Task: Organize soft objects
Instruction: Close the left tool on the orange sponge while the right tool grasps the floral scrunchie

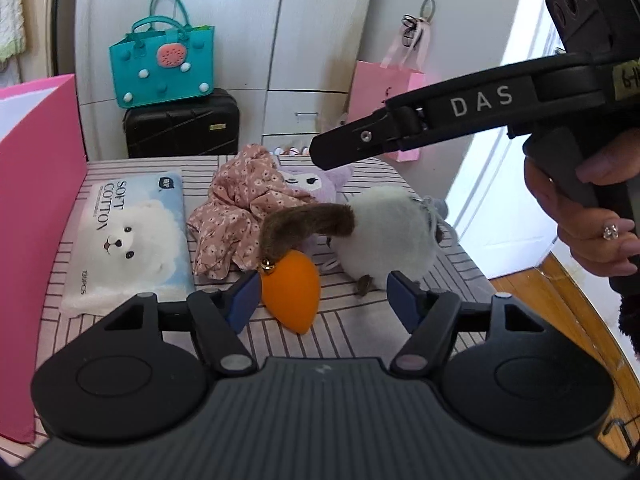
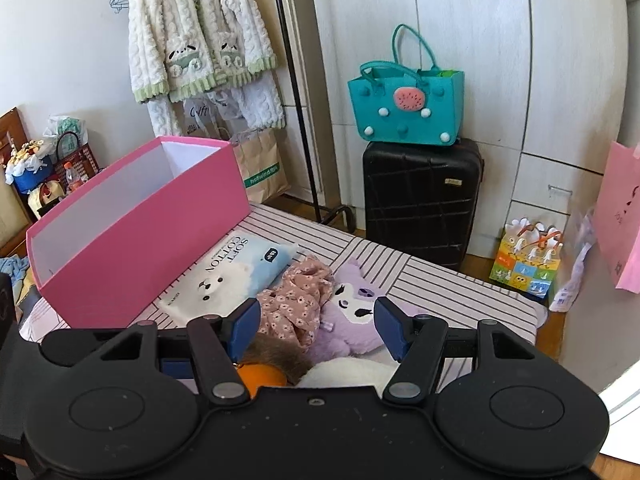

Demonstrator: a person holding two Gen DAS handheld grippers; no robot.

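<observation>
On the striped table (image 1: 352,320) lie an orange egg-shaped sponge (image 1: 292,292), a white plush with a brown tail (image 1: 384,236), a floral cloth (image 1: 240,216), a purple plush (image 1: 316,184) and a pack of soft cotton tissues (image 1: 128,240). My left gripper (image 1: 324,302) is open low over the table, with the sponge against its left pad and the white plush just ahead. My right gripper (image 2: 318,328) hangs open above the floral cloth (image 2: 296,308) and purple plush (image 2: 352,316). A pink box (image 2: 132,232) stands open at the left.
A person's hand (image 1: 580,220) holds the right gripper's handle at the right of the left wrist view. Behind the table are a black suitcase (image 2: 420,200) with a teal bag (image 2: 404,108) on it, white cupboards and a pink paper bag (image 1: 384,92).
</observation>
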